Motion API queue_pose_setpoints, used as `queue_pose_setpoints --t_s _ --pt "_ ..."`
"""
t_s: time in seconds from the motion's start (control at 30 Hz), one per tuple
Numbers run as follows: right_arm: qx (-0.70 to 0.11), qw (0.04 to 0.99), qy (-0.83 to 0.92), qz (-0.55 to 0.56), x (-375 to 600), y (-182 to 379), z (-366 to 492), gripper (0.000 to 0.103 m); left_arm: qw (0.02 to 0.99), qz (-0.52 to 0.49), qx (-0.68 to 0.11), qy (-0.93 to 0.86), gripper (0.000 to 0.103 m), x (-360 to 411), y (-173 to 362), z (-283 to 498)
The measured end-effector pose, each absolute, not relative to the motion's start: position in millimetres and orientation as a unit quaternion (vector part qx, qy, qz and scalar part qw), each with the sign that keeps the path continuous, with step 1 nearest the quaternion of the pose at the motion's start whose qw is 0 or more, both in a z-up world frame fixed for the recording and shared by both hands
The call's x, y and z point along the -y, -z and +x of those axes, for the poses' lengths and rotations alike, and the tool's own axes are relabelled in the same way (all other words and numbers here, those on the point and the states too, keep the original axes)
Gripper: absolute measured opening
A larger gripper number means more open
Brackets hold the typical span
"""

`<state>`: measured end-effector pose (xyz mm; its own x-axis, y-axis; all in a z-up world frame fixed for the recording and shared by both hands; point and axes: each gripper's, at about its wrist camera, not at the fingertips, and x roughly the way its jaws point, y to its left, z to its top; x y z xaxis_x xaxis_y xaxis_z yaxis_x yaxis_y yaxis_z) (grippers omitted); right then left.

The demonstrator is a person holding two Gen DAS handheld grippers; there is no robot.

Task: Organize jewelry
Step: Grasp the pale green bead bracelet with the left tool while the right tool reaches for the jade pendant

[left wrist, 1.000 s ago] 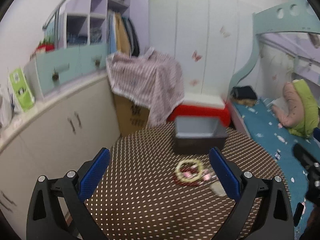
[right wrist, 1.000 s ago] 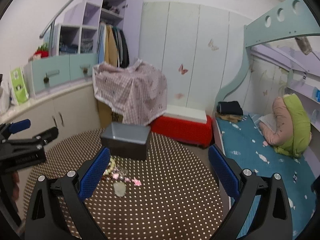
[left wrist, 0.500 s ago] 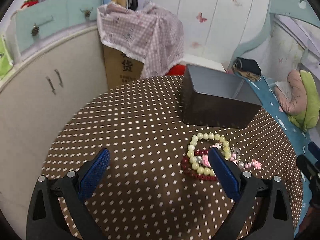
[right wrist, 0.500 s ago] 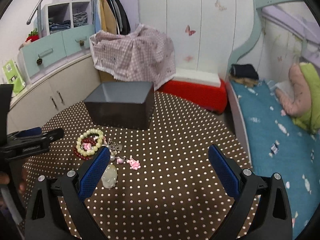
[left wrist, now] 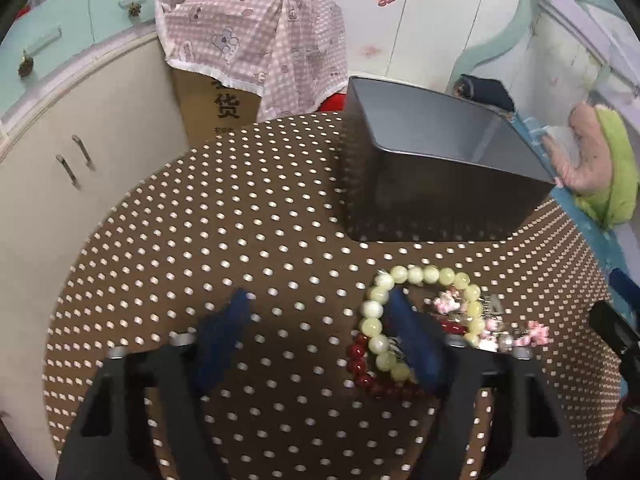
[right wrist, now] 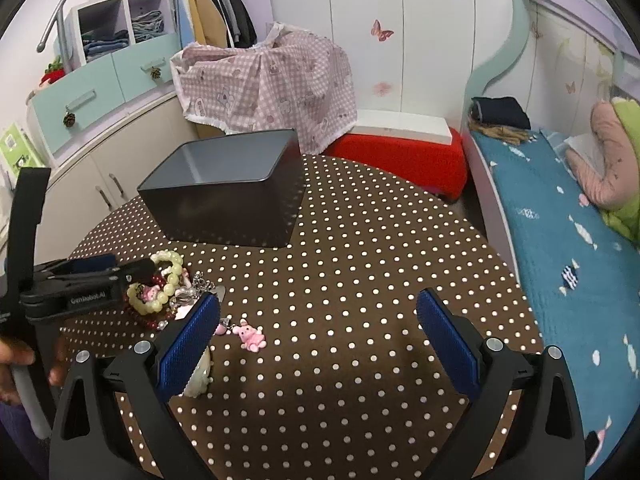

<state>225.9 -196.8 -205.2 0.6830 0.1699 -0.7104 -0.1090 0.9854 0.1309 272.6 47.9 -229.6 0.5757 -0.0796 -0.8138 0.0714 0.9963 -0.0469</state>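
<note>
A pale green bead bracelet (left wrist: 416, 276) lies on a dark red bead bracelet (left wrist: 360, 364) on the dotted table, with small pink and silver charms (left wrist: 500, 332) beside them. My left gripper (left wrist: 320, 336) is open and low over the table; its right finger (left wrist: 412, 340) sits inside the green bracelet's loop. The same pile shows in the right wrist view (right wrist: 160, 292) under the left gripper (right wrist: 92, 280). My right gripper (right wrist: 320, 344) is open and empty, above a pink bunny charm (right wrist: 250, 334) and a pale stone pendant (right wrist: 198, 380).
A dark grey open box (left wrist: 436, 168) stands at the back of the round brown polka-dot table (left wrist: 240, 220); it also shows in the right wrist view (right wrist: 228, 192). Cabinets lie left, a checked cloth over a carton behind, a bed to the right.
My left gripper has dropped down and forward onto the bracelets, its fingers narrowing, the right finger entering the green loop. The right gripper has tilted down toward the table.
</note>
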Motion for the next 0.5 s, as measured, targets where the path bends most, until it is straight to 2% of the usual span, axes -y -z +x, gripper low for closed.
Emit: queue_pose_setpoints --t_s 0.03,0.07,0.1,0.13,0.23,0.5 --pt "-0.393 0.915 -0.081 0.042 196.1 206.4 226.1 0.095 0.889 0.006 -0.456 0.037 0.04 -47.8 229.8 273.9" --pt "-0.395 0.914 -0.085 0.043 195.9 207.1 226.3 0.095 0.89 0.005 -0.455 0.033 0.035 -51.1 229.1 275.5" --pt "-0.397 0.912 -0.09 0.047 195.7 208.4 226.4 0.095 0.89 0.002 -0.454 0.031 0.025 -53.0 228.5 276.7" --pt "-0.399 0.91 -0.095 0.051 195.6 209.3 226.1 0.095 0.891 -0.004 -0.454 0.031 0.011 -55.2 227.9 278.5" --pt "-0.402 0.908 -0.108 0.052 191.0 210.6 221.1 0.095 0.888 -0.052 -0.454 0.042 0.008 -70.3 224.8 281.4" --pt "-0.415 0.9 -0.134 0.009 159.2 220.8 203.0 0.095 0.908 -0.079 -0.411 0.035 0.008 -90.0 191.7 250.9"
